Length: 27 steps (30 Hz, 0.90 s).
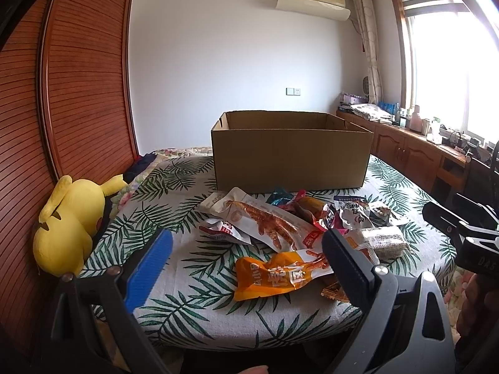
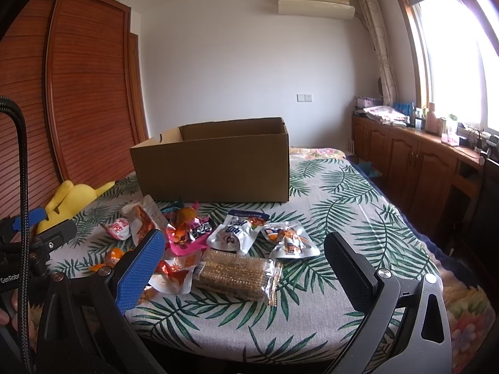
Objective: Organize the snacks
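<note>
Several snack packets lie in a pile on the leaf-print bed cover (image 1: 193, 283) in front of an open cardboard box (image 1: 290, 159). An orange packet (image 1: 274, 275) lies nearest my left gripper (image 1: 248, 251), which is open and empty just short of it. A long white packet of red strips (image 1: 265, 221) lies behind it. In the right wrist view a clear pack of brown crackers (image 2: 234, 274) lies nearest my right gripper (image 2: 246, 255), which is open and empty. White pouches (image 2: 237, 232) lie behind it, before the box (image 2: 215, 165).
A yellow plush toy (image 1: 71, 218) lies at the bed's left edge by a wooden louvred wardrobe (image 1: 78, 93). Wooden cabinets (image 2: 421, 162) with clutter run under the window at right. The right gripper's body (image 1: 461, 227) shows at the right edge of the left wrist view.
</note>
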Each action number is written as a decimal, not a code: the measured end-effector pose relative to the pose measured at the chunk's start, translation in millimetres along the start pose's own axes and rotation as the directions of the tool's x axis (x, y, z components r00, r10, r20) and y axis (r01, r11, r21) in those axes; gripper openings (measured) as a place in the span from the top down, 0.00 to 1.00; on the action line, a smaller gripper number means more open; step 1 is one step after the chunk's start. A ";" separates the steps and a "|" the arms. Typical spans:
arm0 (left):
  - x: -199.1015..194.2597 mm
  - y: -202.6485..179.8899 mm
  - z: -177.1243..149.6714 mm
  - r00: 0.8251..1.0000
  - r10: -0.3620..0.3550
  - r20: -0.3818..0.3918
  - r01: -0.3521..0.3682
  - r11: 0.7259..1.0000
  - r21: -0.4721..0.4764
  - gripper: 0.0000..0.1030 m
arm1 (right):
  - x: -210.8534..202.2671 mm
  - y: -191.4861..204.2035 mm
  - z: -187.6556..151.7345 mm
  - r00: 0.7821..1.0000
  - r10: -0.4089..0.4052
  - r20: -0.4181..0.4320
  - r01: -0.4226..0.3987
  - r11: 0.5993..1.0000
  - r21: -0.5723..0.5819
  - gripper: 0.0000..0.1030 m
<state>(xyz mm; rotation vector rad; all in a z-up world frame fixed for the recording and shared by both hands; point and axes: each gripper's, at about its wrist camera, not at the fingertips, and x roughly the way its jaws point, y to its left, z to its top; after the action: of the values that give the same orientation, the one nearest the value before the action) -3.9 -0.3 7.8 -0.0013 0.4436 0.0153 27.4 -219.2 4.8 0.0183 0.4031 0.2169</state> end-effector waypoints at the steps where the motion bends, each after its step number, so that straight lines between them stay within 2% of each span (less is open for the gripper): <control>1: -0.1 -0.1 -0.2 1.000 0.000 0.000 0.000 1.000 0.000 0.05 | 0.0 0.0 -0.1 1.000 0.000 0.000 0.000 1.000 0.000 0.00; 20: 7.2 -1.3 -6.0 1.000 -0.006 -0.028 0.006 1.000 0.005 0.05 | 1.9 -2.4 -4.3 1.000 -0.005 -0.018 0.005 1.000 -0.001 0.00; 27: 18.6 -9.4 -20.2 0.994 -0.062 -0.090 0.062 0.998 0.002 0.05 | 11.1 -6.2 -11.8 0.999 -0.008 -0.053 0.007 1.000 -0.020 0.00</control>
<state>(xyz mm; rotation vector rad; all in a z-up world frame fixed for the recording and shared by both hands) 4.3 -9.5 -18.4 -0.0109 0.5330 -0.0469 34.0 -223.2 -10.7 -0.0087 0.4539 0.2141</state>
